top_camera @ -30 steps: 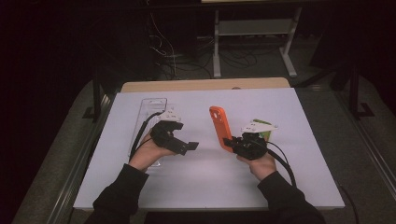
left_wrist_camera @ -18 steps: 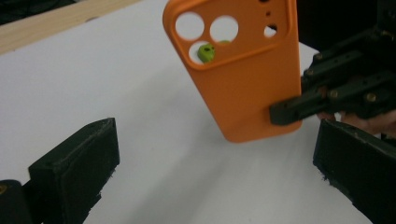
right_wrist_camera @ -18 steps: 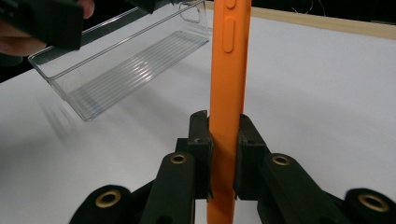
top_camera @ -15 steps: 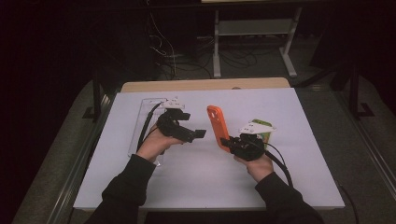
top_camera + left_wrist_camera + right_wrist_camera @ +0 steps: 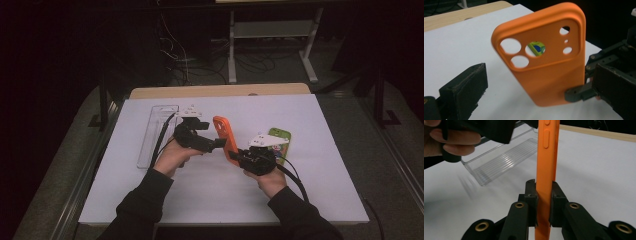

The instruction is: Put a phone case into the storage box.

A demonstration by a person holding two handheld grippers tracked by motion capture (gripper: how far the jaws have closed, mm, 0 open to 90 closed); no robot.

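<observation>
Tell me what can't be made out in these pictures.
- Green phone case, high view: its near part is hidden behind the right gripper.
- Orange phone case, right gripper view: top and bottom cut off by the frame.
- Clear plastic tray, right gripper view: far end hidden by the left gripper.

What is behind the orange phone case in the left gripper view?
Through a camera cutout in the orange phone case, part of a green item shows; the case covers the rest of it.

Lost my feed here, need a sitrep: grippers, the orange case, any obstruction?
Right gripper shut on orange phone case, held upright above table. Left gripper open, jaws either side of case, not clamped. Clear tray and green item lie aside; nothing blocking.
</observation>
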